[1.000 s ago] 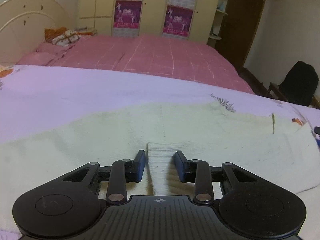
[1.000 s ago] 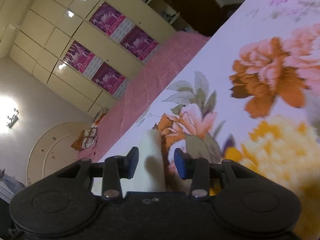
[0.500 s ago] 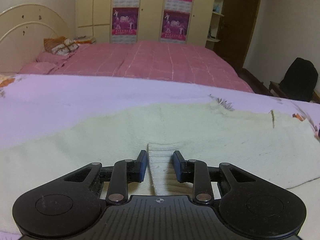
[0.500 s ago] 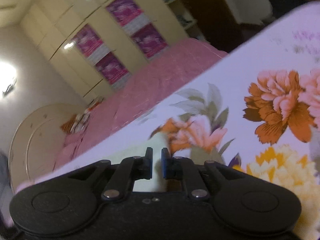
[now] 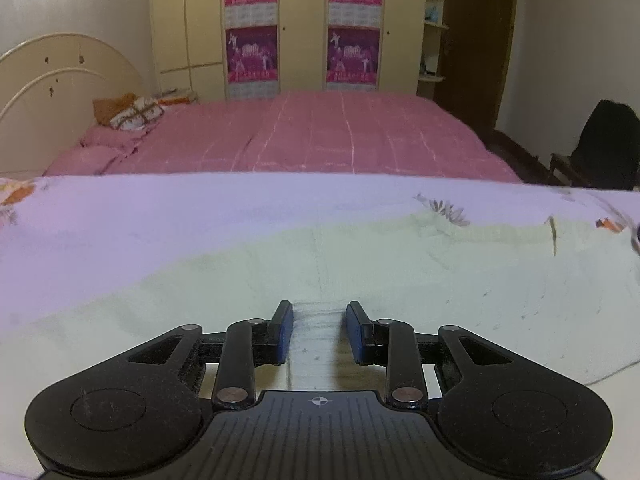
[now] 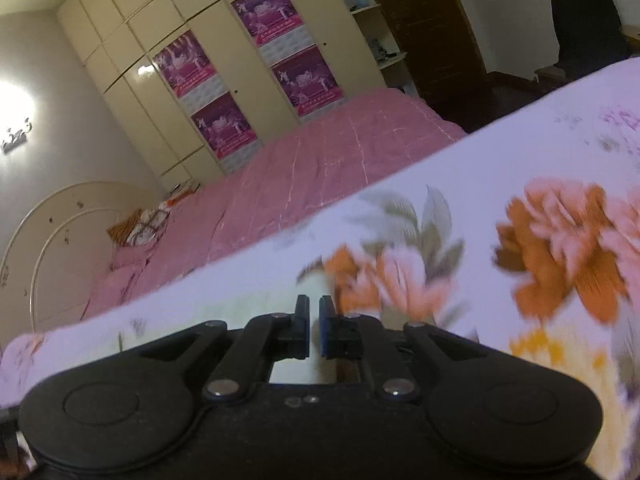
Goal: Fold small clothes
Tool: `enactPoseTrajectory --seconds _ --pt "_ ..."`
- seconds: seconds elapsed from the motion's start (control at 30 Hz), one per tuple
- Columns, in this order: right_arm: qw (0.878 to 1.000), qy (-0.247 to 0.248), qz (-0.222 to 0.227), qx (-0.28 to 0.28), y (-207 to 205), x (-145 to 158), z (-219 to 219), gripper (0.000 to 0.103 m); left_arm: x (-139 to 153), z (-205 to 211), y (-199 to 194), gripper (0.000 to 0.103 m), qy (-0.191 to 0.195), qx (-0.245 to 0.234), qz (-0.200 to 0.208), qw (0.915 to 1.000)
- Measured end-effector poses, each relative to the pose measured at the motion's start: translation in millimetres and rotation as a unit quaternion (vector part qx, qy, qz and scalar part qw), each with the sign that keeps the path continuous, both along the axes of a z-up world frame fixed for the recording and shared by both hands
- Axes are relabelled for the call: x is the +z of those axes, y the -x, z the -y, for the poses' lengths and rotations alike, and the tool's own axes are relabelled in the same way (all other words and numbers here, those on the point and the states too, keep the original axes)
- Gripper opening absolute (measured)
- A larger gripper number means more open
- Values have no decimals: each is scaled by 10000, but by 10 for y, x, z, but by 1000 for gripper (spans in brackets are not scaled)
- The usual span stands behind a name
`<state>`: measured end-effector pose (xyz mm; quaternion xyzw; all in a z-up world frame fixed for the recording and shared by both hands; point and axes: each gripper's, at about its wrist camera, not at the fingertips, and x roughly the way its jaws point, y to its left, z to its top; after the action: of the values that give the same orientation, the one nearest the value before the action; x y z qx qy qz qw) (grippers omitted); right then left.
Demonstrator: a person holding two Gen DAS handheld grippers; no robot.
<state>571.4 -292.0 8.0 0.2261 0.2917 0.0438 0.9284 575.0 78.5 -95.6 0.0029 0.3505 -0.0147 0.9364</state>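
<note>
A cream knitted garment lies spread flat on the lilac floral sheet. In the left wrist view my left gripper is open, its fingers on either side of a raised fold of the cream cloth at the near edge. In the right wrist view my right gripper has its jaws nearly together on a thin edge of the cream garment; most of that cloth is hidden behind the gripper body.
The sheet carries big orange and pink flower prints to the right. Beyond it lies a pink bed with pillows, a wardrobe wall and a black chair at the far right.
My right gripper closed from open onto the cloth edge and tilted toward level. My left gripper stayed open around the fold, and its view lowered a little.
</note>
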Motion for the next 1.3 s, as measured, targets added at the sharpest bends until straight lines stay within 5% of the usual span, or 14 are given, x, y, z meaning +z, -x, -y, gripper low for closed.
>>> enactPoseTrajectory --seconds 0.27,0.33,0.43,0.73,0.8,0.83,0.97,1.0,1.07,1.3 --pt "9972 513 -546 78 -424 -187 -114 0 -49 14 -23 29 -85 19 -44 10000" --pt "9970 548 -552 54 -375 -149 -129 0 -41 -4 -19 29 -68 -1 -24 10000" --pt "9985 466 -268 125 -125 5 -174 19 -6 -20 -22 29 -11 -1 -43 10000" --pt "9962 485 -690 204 230 -37 -299 11 113 -99 80 30 67 123 -43 9999" --pt "9985 370 -377 141 395 91 -288 22 190 -214 233 61 226 177 120 9995" --pt "9990 361 -245 130 481 142 -289 22 231 -305 373 98 249 297 315 9987" --pt "9988 414 -253 55 775 218 -235 24 341 -900 996 102 605 788 727 9924" --pt "9988 397 -298 18 827 208 -199 24 342 -1096 1144 101 781 1010 779 9888" --pt "9987 282 -422 -112 948 176 -107 24 313 -1571 1414 76 1204 1551 706 9780" --pt "9965 -275 -656 -447 1179 66 -70 24 13 -3015 2216 69 2658 3506 724 8951"
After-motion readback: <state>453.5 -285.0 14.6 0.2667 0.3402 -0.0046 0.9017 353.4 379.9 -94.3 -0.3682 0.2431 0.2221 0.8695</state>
